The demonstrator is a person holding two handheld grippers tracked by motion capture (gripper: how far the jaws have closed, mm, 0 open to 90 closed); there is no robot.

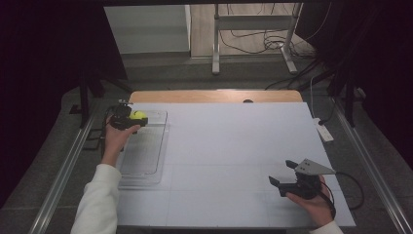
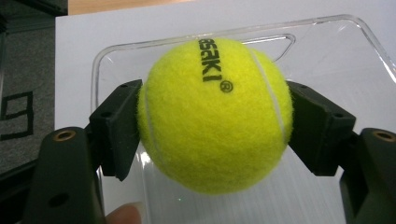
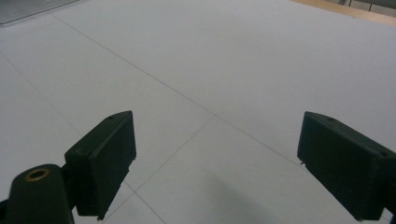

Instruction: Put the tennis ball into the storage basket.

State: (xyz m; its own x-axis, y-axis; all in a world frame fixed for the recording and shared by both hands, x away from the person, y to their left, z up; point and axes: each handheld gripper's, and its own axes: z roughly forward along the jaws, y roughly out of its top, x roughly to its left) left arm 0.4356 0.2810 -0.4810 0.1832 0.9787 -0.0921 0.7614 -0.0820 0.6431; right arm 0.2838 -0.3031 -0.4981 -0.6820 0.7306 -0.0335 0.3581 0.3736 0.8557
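The tray (image 1: 146, 161) sits at the table's (image 1: 234, 146) left edge. Over the tray's far end, the left gripper (image 1: 130, 119) holds the ball (image 1: 138, 115). Well right of the tray, the right gripper (image 1: 282, 176) hangs near the table's front edge.

Your tennis ball (image 2: 215, 114) is fuzzy yellow felt; the tray (image 2: 355, 51) is clear glossy plastic; the tabletop sheet (image 1: 234, 146) is smooth, matt white.
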